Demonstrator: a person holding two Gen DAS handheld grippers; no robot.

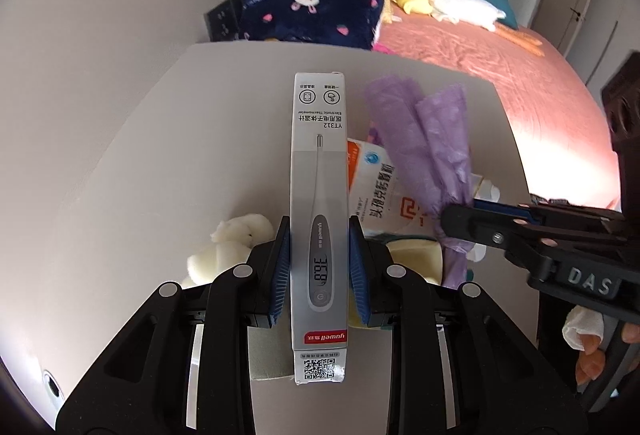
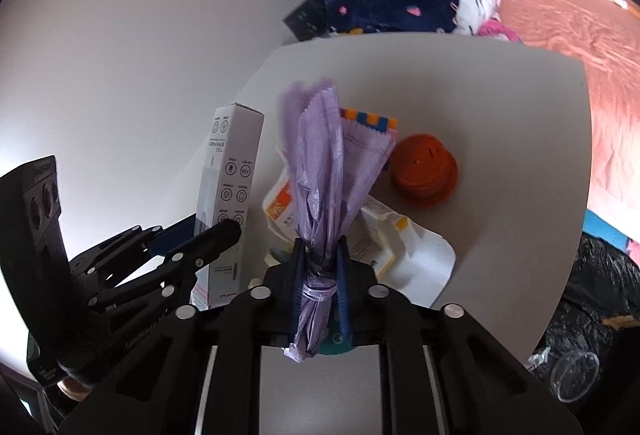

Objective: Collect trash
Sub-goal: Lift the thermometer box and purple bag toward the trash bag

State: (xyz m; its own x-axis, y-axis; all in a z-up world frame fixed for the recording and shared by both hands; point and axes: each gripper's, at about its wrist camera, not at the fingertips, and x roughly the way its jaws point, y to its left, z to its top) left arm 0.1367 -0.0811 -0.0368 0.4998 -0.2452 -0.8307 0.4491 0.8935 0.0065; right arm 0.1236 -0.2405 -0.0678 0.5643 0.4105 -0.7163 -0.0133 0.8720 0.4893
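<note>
Bedroom w/ a pale grey table (image 1: pixel 160 163) pushed against a bed (image 1: pixel 500 75) in a pink sheet; bedding, a navy fleece blanket (image 1: pixel 312 11) and a yellow soft toy (image 1: pixel 412 1) lie on the bed.

Left gripper (image 1: pixel 319 255): jaws closed on a thermometer box (image 1: pixel 319 195), blue pads pressed to both long sides approx. at its lower half. Box is long and grey-white, w/ a thermometer picture and a QR code on the near end; it runs straight out along the fingers, far end over the table.

Right gripper (image 2: pixel 319 287): jaws closed on a bunched purple plastic bag (image 2: pixel 328 163), pinched at the knotted neck; the loose part fans out past the fingertips, a short tail hangs back toward the camera. In the left view the same gripper comes in from the right edge, clamped on the bag's neck.

On the table under and near the bag: a white medicine packet (image 1: pixel 380 187) w/ orange print, crumpled white paper (image 2: pixel 416 259), an orange lid (image 2: pixel 426 171), a striped coloured card (image 2: pixel 370 121) mostly hidden behind the bag. White tissue wads (image 1: pixel 232 247) sit just left of the left gripper's fingers.

Off the table's right edge: black plastic sacking (image 2: pixel 592 299) and a clear plastic cup (image 2: pixel 576 375).

Fingers (image 1: pixel 592 359) of the person's hand show at the right edge of the left view, holding a bit of tissue.
</note>
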